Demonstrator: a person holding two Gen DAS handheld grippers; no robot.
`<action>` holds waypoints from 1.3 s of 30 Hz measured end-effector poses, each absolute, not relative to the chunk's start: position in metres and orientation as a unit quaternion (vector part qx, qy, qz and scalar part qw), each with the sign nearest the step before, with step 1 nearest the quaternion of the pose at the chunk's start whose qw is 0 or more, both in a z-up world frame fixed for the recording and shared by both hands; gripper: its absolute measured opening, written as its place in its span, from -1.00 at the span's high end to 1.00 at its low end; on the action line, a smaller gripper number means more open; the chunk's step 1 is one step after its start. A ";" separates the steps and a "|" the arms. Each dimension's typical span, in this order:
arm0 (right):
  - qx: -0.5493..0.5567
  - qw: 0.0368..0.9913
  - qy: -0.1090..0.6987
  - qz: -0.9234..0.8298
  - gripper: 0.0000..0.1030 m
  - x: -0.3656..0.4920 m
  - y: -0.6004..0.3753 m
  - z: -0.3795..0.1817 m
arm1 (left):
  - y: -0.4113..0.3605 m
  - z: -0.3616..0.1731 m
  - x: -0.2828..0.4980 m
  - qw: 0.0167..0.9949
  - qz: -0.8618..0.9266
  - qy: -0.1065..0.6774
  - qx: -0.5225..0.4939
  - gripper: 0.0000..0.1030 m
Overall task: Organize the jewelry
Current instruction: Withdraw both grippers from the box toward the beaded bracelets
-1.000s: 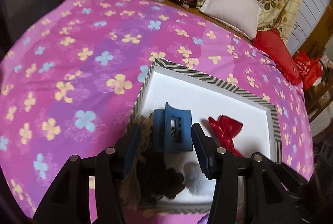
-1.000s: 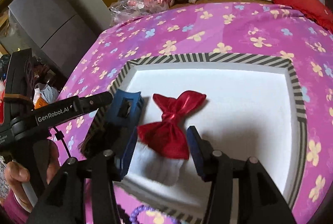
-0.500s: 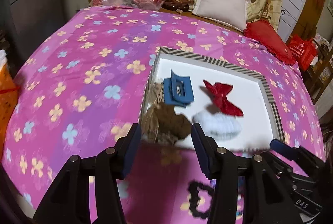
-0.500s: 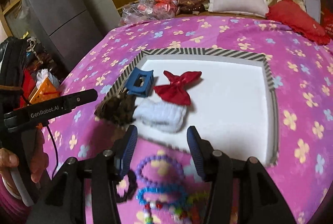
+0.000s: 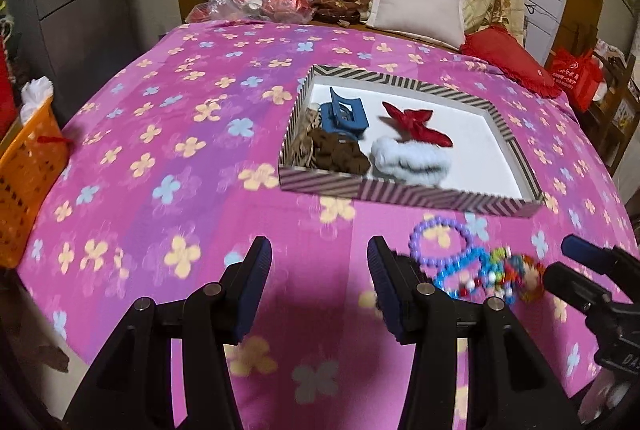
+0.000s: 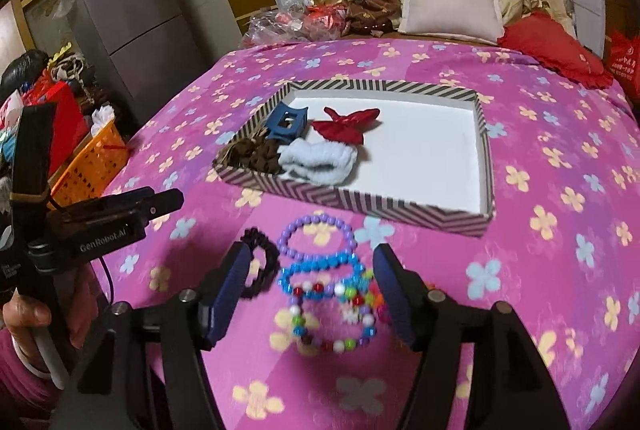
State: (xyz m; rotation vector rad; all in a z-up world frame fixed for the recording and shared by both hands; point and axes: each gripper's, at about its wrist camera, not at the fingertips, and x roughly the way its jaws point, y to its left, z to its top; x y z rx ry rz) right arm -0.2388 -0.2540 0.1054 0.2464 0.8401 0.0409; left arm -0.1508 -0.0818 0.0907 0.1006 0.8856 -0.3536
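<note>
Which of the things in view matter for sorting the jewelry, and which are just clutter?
Job:
striped box
purple bracelet
blue bracelet
multicolour bracelet
black hair tie

Lying about:
orange basket
white pillow
red cushion

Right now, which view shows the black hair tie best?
The right wrist view: the black hair tie lies mostly exposed beside the purple bead bracelet. In the left wrist view a gripper finger hides nearly all of it.

Beaded bracelets (image 6: 320, 270) beside striped tray (image 6: 360, 206)
</note>
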 end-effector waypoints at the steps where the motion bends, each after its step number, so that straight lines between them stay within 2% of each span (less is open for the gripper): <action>1: 0.118 0.906 0.405 0.020 -0.33 -0.244 -0.253 0.106 | -0.081 0.091 -0.155 0.888 -0.170 0.424 0.047 0.06; 13: 0.126 0.906 0.403 0.012 -0.36 -0.274 -0.243 0.100 | -0.081 0.090 -0.192 0.898 -0.171 0.400 0.060 0.06; 39: 0.101 0.909 0.404 0.006 -0.36 -0.278 -0.237 0.093 | -0.081 0.074 -0.195 0.895 -0.165 0.411 0.056 0.06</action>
